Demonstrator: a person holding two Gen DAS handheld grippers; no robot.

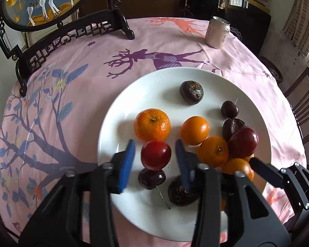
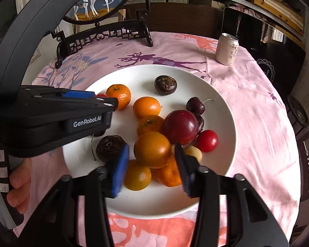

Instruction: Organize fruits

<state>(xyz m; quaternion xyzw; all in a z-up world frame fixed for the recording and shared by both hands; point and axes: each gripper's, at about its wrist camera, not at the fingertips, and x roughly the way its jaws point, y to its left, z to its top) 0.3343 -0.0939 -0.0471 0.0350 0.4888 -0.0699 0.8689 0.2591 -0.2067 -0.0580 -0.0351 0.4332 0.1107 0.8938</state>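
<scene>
A white plate (image 1: 134, 94) holds mixed fruit: several oranges, red plums, dark cherries and dark wrinkled passion fruits. My left gripper (image 1: 155, 155) is open, its blue pads either side of a small red plum (image 1: 156, 154) without touching it. A dark cherry (image 1: 151, 178) lies just below the plum. My right gripper (image 2: 152, 154) is open around an orange fruit (image 2: 152, 149) in the pile on the plate (image 2: 222, 107); the pads stand close to it. A large red plum (image 2: 180, 126) sits behind it. The left gripper's body (image 2: 57, 111) crosses the right wrist view.
A pink can (image 1: 217, 32) stands at the table's far right, also in the right wrist view (image 2: 226, 49). A dark carved stand with a round deer picture (image 1: 51, 2) stands at the far left. A pink deer-print cloth (image 1: 72, 94) covers the round table. Chairs stand to the right.
</scene>
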